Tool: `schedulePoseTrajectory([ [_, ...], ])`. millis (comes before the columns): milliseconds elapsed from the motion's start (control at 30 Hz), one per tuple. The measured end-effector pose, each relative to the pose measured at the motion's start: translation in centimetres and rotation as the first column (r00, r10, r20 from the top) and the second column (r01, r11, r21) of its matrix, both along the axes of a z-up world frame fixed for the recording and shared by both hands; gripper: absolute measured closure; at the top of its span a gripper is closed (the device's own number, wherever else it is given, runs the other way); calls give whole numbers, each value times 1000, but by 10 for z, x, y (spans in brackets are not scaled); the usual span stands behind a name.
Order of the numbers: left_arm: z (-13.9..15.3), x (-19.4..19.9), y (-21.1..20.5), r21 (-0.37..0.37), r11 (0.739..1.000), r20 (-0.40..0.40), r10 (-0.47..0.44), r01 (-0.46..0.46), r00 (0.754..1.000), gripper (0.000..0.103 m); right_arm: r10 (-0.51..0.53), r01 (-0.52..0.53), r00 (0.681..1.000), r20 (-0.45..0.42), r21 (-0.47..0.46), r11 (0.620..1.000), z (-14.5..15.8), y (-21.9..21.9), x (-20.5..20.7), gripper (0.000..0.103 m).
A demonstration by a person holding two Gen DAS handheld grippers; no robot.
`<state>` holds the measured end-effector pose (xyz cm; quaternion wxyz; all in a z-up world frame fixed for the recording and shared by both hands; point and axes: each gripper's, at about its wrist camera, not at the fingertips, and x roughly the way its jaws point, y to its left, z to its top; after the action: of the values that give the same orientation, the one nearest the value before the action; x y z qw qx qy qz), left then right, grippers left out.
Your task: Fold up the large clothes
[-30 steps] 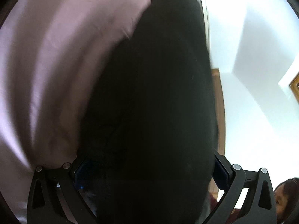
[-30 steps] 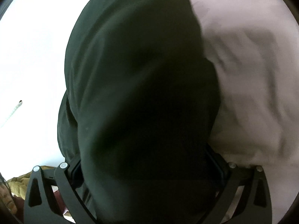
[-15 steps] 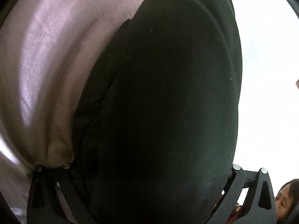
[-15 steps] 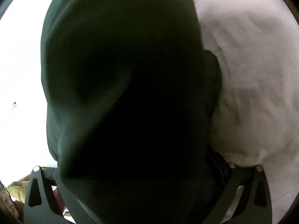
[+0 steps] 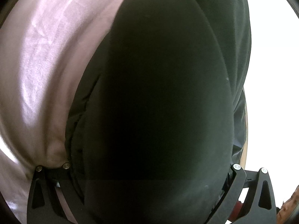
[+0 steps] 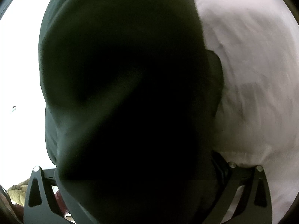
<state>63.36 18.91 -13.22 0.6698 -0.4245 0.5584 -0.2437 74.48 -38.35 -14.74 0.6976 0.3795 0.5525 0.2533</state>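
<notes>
- Since a second ago the dark garment (image 5: 155, 102) has swelled to fill more of both wrist views, hiding the wall once seen to its right in the left view
- It drapes over the left gripper (image 5: 149, 196) and right gripper (image 6: 142, 196), pink bedsheet (image 5: 37, 65) behind
- Fingertips are buried; I cannot tell whether either set of tongs is pinching cloth
- Judged soft, limp, fairly heavy; best taken at a hem or corner
- Count: one garment, two grippers, one sheet

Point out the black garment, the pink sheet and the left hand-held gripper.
black garment (image 5: 158, 102), left wrist view, middle of the dark fabric
pink sheet (image 5: 46, 65), left wrist view, wrinkled surface
left hand-held gripper (image 5: 149, 196), left wrist view, covered gap between fingers
</notes>
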Motion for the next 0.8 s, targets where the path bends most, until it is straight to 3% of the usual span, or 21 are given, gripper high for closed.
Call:
schedulePoseTrajectory([
  [467, 20, 5, -23, 85, 995, 8, 41, -42, 999, 1, 8, -7, 1000, 24, -42, 999, -1, 40, 18, 2],
  [667, 26, 7, -31, 107, 993, 13, 52, -53, 999, 1, 8, -6, 999, 35, -67, 998, 0, 57, 27, 12],
  [800, 31, 10, -37, 137, 989, 9, 56, -57, 998, 7, 15, -13, 999, 47, -58, 998, 0, 69, 34, 26],
])
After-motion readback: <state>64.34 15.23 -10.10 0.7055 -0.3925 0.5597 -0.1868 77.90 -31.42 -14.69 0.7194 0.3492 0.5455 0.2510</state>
